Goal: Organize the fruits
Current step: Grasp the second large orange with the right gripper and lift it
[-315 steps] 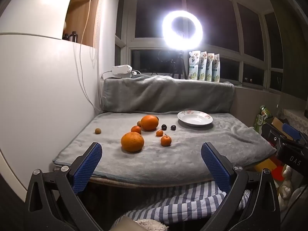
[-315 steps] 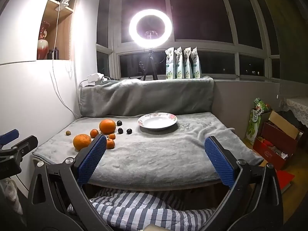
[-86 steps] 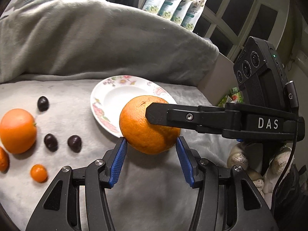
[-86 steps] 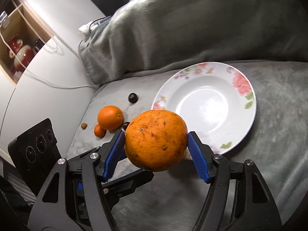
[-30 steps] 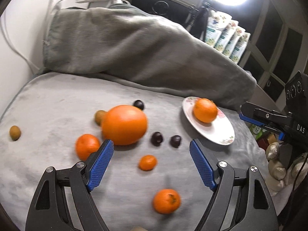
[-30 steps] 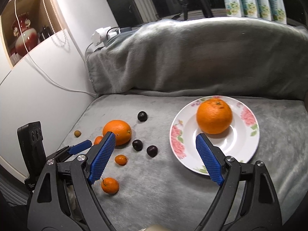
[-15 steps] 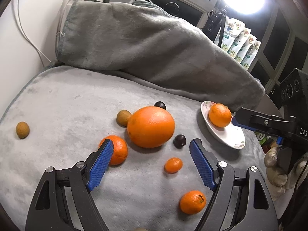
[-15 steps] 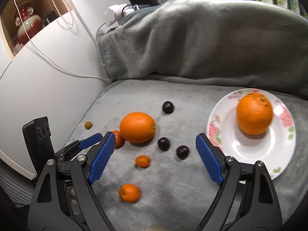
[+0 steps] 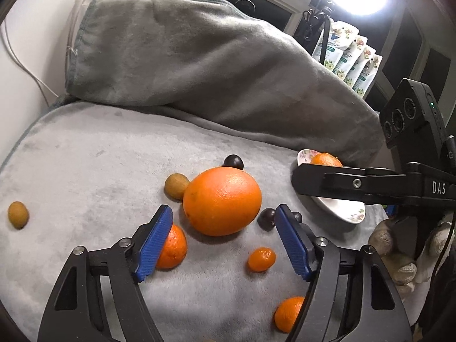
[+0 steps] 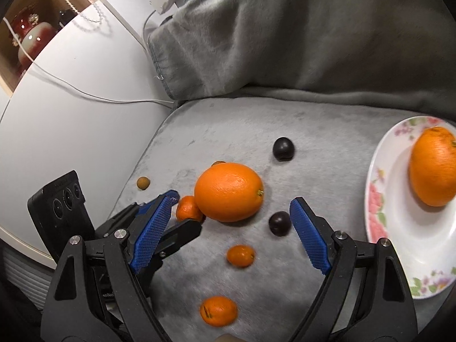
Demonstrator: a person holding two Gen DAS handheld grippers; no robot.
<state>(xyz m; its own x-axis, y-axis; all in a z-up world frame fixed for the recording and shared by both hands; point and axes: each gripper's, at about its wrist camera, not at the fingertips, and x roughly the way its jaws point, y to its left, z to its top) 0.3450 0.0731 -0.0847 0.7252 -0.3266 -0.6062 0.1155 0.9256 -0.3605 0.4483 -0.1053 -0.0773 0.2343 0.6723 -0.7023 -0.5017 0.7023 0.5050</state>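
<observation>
We see the left gripper (image 9: pixel 222 236) with fingers spread wide and holding nothing, the big orange (image 9: pixel 222 201) lying on the grey blanket (image 9: pixel 85 171) just past them at 12 o'clock. Our right gripper (image 10: pixel 232 232) is wide and unloaded too; the second orange (image 10: pixel 433 165) sits on the floral plate (image 10: pixel 382 222) at 2 o'clock.

A large orange (image 9: pixel 222 201) lay on the grey blanket (image 9: pixel 85 165) among small tangerines, dark plums and brown fruits. Another orange (image 10: pixel 433 166) sat on the flowered plate (image 10: pixel 379 199).
</observation>
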